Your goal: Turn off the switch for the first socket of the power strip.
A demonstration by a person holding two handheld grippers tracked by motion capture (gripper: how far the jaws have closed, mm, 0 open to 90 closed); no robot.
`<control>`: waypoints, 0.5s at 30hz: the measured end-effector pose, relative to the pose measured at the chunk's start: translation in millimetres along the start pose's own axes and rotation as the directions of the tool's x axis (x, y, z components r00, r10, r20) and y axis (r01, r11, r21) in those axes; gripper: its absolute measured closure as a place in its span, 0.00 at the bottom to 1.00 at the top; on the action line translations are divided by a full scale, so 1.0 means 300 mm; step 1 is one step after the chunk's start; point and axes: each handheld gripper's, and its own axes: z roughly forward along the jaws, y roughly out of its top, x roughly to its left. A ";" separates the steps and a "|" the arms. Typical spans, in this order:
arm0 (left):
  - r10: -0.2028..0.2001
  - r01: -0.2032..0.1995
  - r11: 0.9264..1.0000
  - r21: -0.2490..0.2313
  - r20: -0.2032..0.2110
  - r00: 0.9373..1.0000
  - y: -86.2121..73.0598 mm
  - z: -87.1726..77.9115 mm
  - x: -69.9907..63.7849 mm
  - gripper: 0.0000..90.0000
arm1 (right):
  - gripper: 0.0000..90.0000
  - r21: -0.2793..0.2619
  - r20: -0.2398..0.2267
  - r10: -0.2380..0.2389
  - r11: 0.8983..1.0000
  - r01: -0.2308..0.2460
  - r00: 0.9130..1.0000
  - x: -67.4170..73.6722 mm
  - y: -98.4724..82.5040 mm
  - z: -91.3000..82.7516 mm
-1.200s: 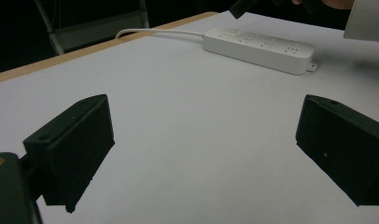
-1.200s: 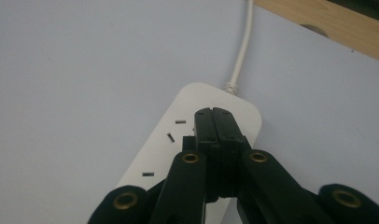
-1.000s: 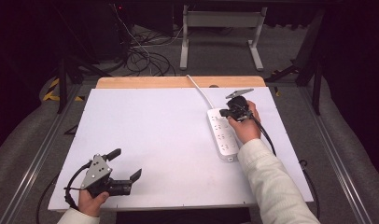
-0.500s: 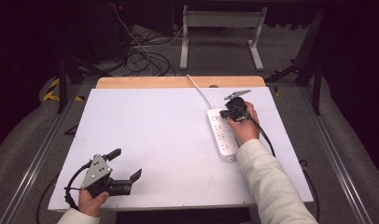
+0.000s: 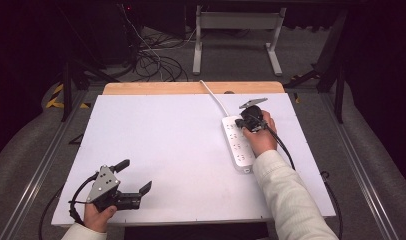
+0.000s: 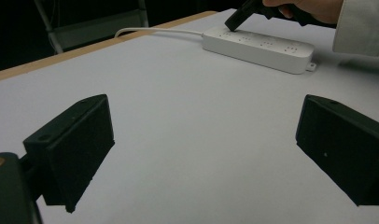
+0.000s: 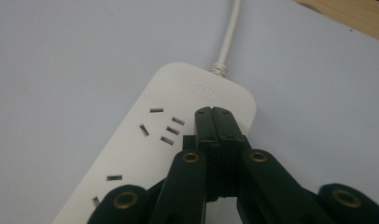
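Observation:
A white power strip (image 5: 238, 150) lies lengthwise on the right half of the white table top (image 5: 166, 140), and its cable (image 5: 213, 97) runs off the far edge. My right gripper (image 5: 239, 121) is shut, with nothing between its jaws. In the right gripper view its joined tips (image 7: 214, 114) sit on the strip's far end (image 7: 145, 149), just right of the first socket slots and below the cable entry (image 7: 222, 67). My left gripper (image 5: 134, 176) rests at the near left corner, wide open and empty. In the left gripper view the pads (image 6: 75, 144) frame bare table, with the strip (image 6: 267, 44) farther off.
A bare wooden strip (image 5: 156, 88) borders the table's far edge. Behind it on the floor are tangled cables (image 5: 156, 60) and a grey metal stand (image 5: 236, 30). Metal rails (image 5: 41, 170) run along both sides of the table.

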 end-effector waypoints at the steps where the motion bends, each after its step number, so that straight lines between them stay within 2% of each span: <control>1: 0.000 0.000 1.000 0.000 0.000 1.000 0.000 0.000 0.000 0.05 | 1.00 0.000 0.000 0.000 1.000 0.000 1.000 0.000 0.000 0.000; 8: 0.001 -0.001 1.000 0.002 0.000 1.000 0.000 -0.001 0.000 0.05 | 1.00 -0.004 -0.007 0.014 1.000 -0.014 1.000 -0.002 -0.003 0.000; 15: -0.001 0.001 1.000 0.001 0.001 1.000 0.000 -0.001 -0.001 0.05 | 1.00 -0.005 -0.001 0.007 1.000 -0.007 1.000 0.000 -0.004 0.000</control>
